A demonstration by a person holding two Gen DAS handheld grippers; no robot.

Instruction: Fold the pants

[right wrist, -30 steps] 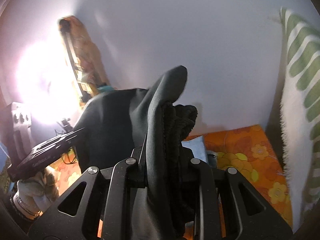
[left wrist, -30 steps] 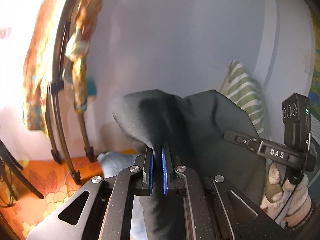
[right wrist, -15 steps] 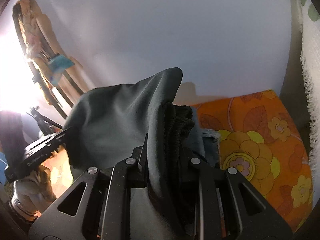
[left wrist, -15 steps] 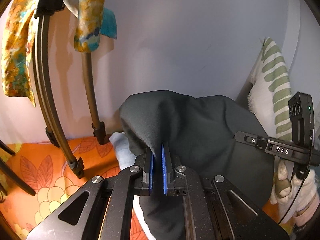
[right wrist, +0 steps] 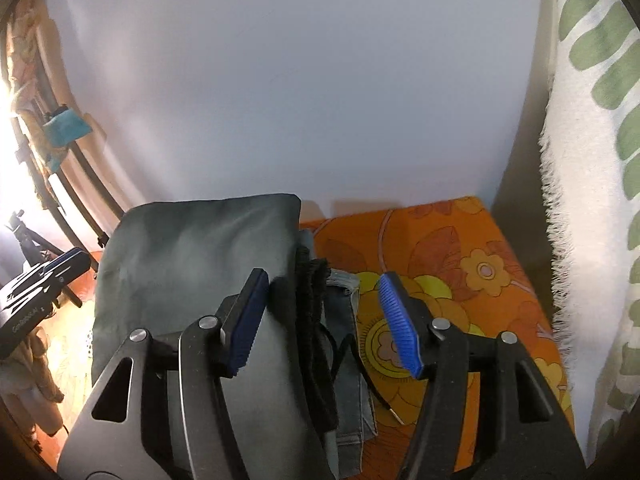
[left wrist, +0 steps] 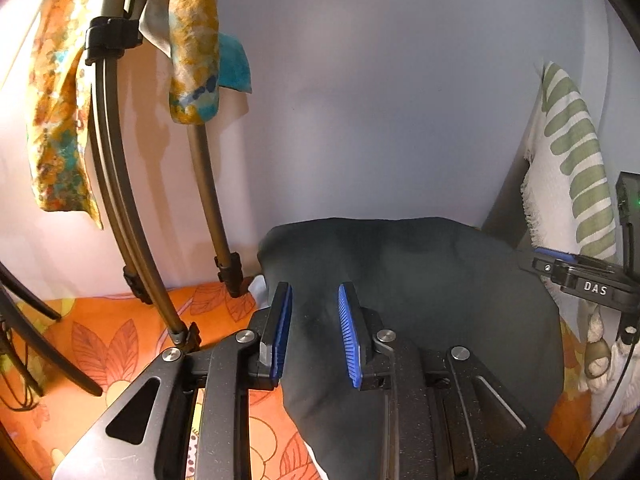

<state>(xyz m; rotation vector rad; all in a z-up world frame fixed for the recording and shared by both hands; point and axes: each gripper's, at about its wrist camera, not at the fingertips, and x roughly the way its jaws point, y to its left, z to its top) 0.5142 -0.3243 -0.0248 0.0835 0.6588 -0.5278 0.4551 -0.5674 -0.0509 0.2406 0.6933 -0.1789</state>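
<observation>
- The dark pants (left wrist: 420,280) lie folded in a thick bundle on an orange floral sheet (left wrist: 112,344), close to a pale wall (left wrist: 380,100).
- The left hand-held gripper (left wrist: 314,334) has its blue pads a narrow way apart and opening; a fold of the pants sits between them, and the pads do not press on it.
- The right hand-held gripper (right wrist: 324,320) stands with its jaws wide and opening. The dark edge of the pants and a strip of lighter blue-grey fabric (right wrist: 348,360) beneath it lie between the pads, ungripped.
- In the right wrist view, the pants (right wrist: 192,248) lie flat at the left of the sheet, one corner just beside the wall.
- A white cloth with green stripes and a fringed edge (right wrist: 580,200) hangs at the right.
- Dark curved poles (left wrist: 120,200) draped with patterned orange and teal fabric (left wrist: 192,40) stand at the left.
</observation>
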